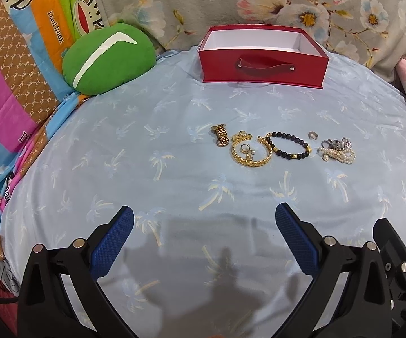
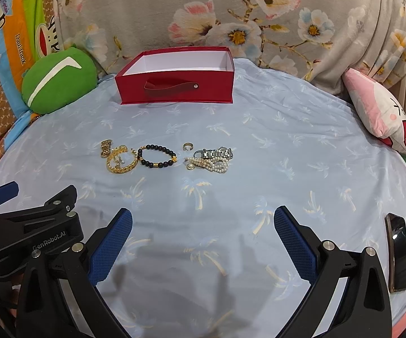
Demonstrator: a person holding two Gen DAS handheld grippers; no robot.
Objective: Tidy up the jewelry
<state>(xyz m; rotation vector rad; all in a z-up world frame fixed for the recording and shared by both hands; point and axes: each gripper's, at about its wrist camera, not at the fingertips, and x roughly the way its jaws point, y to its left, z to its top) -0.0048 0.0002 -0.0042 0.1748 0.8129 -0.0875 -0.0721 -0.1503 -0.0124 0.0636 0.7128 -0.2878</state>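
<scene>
A row of jewelry lies mid-bed on the blue palm-print sheet (image 1: 174, 186): a gold watch band (image 1: 221, 135), a gold chain bracelet (image 1: 249, 161) with small rings inside it, a black bead bracelet (image 1: 289, 145), a small silver ring (image 1: 312, 135), and a silver watch on a pearl strand (image 1: 338, 152). Behind them stands an open red box (image 1: 263, 67) with a strap handle, white and empty inside. My left gripper (image 1: 204, 217) is open, well short of the jewelry. My right gripper (image 2: 203, 217) is open too, in front of the pearl strand (image 2: 210, 164) and black bead bracelet (image 2: 158, 156).
A green round cushion (image 1: 108, 59) sits at the back left beside colourful cartoon bedding. A floral blanket (image 2: 231, 14) rises behind the red box (image 2: 174, 84). A pink pillow (image 2: 380, 112) lies at the right. A dark phone (image 2: 398, 252) rests on the sheet near my right gripper.
</scene>
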